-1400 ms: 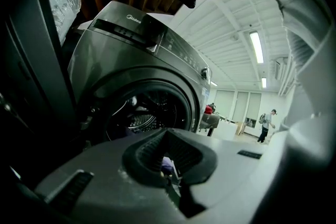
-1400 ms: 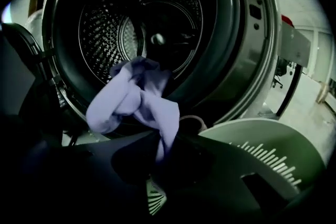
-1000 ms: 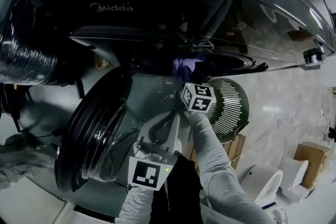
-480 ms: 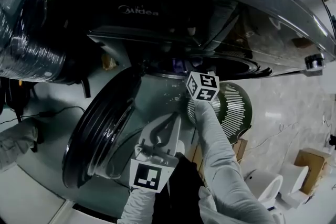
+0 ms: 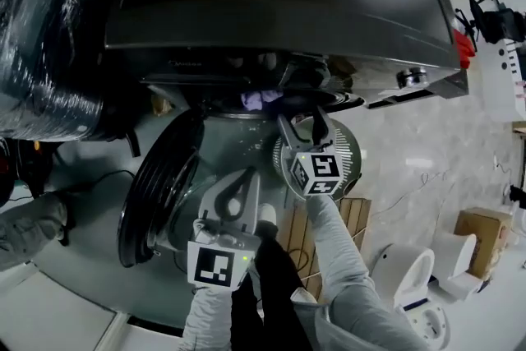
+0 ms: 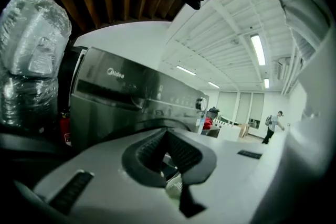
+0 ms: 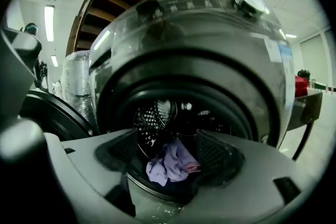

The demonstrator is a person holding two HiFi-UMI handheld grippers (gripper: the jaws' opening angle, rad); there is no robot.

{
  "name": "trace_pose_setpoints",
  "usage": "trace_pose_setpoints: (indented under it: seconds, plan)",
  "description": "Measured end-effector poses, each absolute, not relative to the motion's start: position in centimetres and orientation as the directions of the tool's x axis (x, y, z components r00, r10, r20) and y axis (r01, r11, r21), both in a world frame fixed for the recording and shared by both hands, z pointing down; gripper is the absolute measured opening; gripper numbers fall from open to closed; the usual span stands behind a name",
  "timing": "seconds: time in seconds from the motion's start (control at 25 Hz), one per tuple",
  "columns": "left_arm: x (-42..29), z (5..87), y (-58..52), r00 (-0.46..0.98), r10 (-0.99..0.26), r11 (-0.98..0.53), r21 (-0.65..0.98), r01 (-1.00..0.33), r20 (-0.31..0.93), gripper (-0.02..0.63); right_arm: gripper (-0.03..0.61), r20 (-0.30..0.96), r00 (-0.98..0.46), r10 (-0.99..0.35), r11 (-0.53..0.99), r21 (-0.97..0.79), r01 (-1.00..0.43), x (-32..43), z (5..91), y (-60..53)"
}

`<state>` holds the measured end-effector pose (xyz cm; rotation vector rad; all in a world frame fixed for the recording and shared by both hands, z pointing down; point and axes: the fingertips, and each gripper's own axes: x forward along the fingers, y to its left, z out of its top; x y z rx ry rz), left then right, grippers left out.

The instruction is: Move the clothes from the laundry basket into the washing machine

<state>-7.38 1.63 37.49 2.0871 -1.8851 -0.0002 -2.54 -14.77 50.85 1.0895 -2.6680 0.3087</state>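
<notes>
The purple garment (image 7: 170, 162) lies bunched at the lip of the washing machine's (image 5: 279, 4) drum, just inside its open mouth. The right gripper (image 7: 169, 140) hovers in front of that mouth, its jaws just opened. They stand wide apart with nothing between the pads, and the garment shows beyond them. The left gripper (image 5: 243, 177) hangs further out from the machine, beside its swung-open door (image 5: 156, 193) — jaw tips pressed together, holding nothing. The slatted laundry basket (image 5: 352, 168) sits at the machine's front, under the right gripper.
</notes>
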Motion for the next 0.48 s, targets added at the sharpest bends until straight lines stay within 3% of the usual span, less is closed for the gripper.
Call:
trace_pose_setpoints:
  seconds: [0.48]
  plan:
    - [-4.9, 18.0, -0.1, 0.149, -0.985, -0.138, 0.124, -0.983, 0.082, 0.018, 0.339, 0.157, -0.79, -0.593, 0.785, -0.109, -0.61, 4.7, 23.0, -9.1]
